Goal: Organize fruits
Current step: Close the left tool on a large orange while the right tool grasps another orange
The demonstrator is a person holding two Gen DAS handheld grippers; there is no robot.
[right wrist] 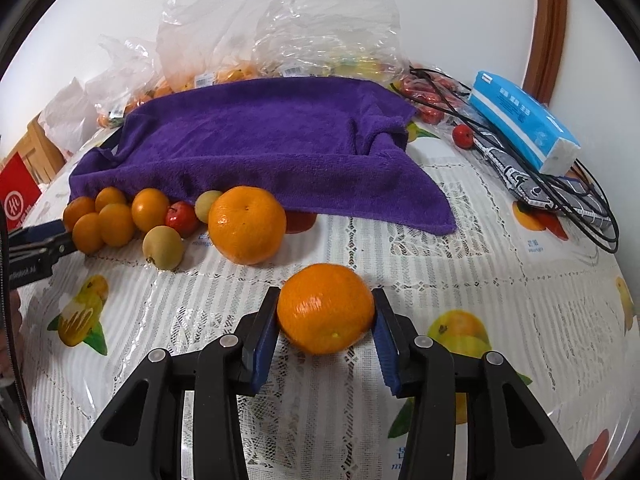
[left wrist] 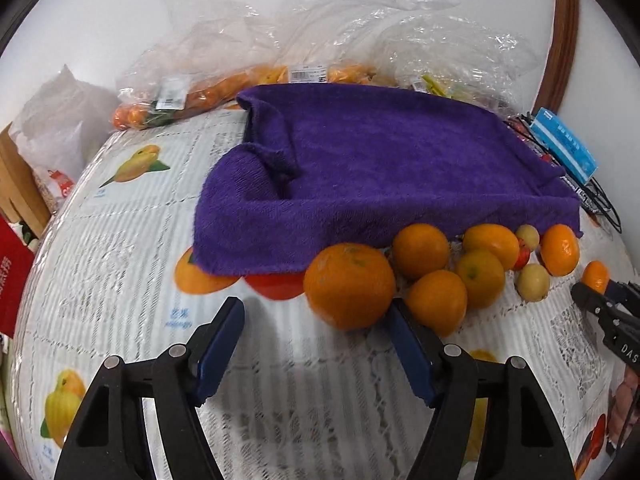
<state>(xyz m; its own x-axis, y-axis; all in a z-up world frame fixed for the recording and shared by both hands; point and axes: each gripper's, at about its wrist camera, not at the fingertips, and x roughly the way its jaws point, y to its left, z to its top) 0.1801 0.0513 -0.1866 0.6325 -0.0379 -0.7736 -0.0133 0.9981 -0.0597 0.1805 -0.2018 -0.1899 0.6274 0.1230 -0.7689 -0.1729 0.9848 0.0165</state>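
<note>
A purple towel [left wrist: 384,168] lies on the table, also in the right wrist view [right wrist: 272,148]. Several oranges and small fruits are clustered at its front edge. In the left wrist view a large orange [left wrist: 349,290] sits just ahead of my open, empty left gripper [left wrist: 316,320], near its right finger [left wrist: 408,344]. My right gripper [right wrist: 325,312] is shut on an orange [right wrist: 325,312] just above the tablecloth. Another big orange [right wrist: 247,224], a yellow fruit [right wrist: 163,247] and a red fruit [right wrist: 181,218] lie ahead of it. The right gripper shows in the left wrist view [left wrist: 600,304].
Clear plastic bags of fruit [left wrist: 248,76] line the back by the wall. A blue tissue pack [right wrist: 524,120], black cables [right wrist: 568,196] and a small red fruit [right wrist: 463,135] lie at the right. A fruit-print tablecloth [right wrist: 440,240] covers the table. A red box [right wrist: 20,196] stands at the left.
</note>
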